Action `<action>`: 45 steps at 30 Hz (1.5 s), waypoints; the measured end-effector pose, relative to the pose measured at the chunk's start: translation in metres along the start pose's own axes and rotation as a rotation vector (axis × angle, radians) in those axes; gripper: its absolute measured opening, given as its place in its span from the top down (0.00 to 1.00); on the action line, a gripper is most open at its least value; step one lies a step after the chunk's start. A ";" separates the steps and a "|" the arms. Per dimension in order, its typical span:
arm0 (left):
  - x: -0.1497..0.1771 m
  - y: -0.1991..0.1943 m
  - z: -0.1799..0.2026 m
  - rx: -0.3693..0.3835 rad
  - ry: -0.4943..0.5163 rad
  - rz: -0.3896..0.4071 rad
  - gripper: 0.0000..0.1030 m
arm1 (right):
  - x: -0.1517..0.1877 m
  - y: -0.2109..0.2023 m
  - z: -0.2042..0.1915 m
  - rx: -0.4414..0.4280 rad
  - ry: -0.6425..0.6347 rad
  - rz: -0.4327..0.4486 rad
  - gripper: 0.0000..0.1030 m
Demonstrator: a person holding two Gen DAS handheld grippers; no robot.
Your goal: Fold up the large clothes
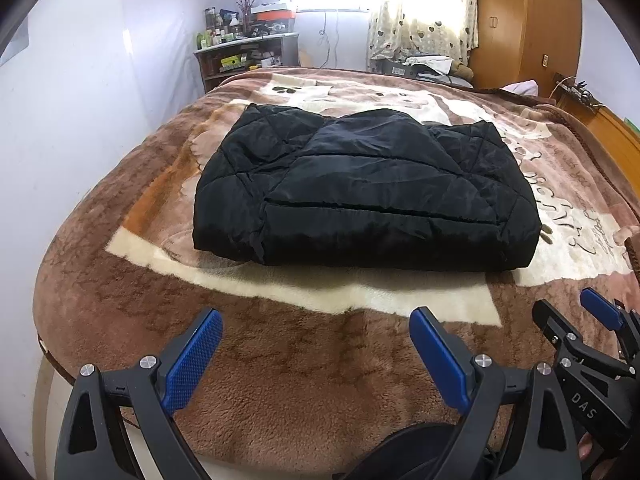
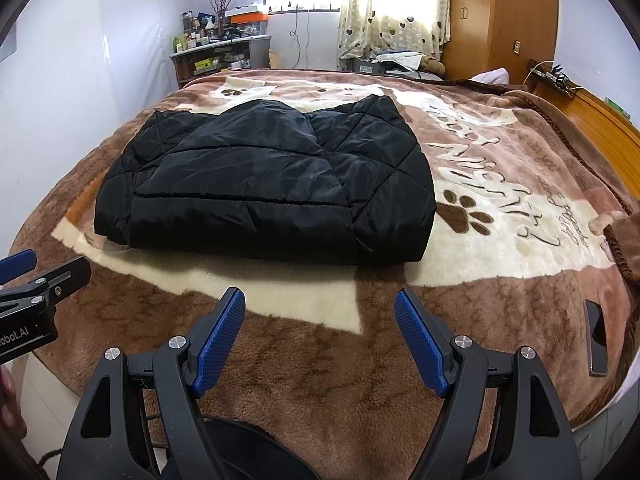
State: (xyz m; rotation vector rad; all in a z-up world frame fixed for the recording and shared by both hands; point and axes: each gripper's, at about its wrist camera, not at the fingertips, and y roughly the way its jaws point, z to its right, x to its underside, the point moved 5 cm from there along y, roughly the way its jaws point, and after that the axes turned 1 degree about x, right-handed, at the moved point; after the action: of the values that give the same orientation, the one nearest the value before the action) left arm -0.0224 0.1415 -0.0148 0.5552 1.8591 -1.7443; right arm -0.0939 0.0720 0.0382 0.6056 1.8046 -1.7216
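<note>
Left wrist view: a folded black quilted jacket (image 1: pixel 360 196) lies on the plush blanket (image 1: pixel 280 360); left gripper (image 1: pixel 316 344) and right gripper (image 2: pixel 320 332) hover near, both wide and empty.

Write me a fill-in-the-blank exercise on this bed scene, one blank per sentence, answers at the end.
1. The folded jacket is ____ in colour.
2. The left hand-held gripper and the right hand-held gripper both have their jaws ____.
3. The brown prints on the blanket beside the jacket are ____ prints.
4. A phone lies on the blanket to the jacket's ____.

Answers: black; open; paw; right
</note>
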 end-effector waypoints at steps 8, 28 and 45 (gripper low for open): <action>0.001 -0.001 0.002 0.010 -0.003 -0.004 0.08 | 0.000 0.000 0.001 -0.001 0.003 -0.001 0.25; 0.001 -0.001 0.003 0.007 0.000 -0.005 0.08 | 0.002 -0.001 0.001 0.001 0.011 -0.004 0.25; 0.000 0.006 0.003 0.004 -0.002 -0.014 0.08 | 0.004 0.005 0.001 -0.001 0.019 -0.019 0.25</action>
State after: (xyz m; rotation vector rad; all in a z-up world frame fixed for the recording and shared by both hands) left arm -0.0184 0.1389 -0.0200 0.5429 1.8628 -1.7577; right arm -0.0933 0.0710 0.0317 0.6082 1.8305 -1.7330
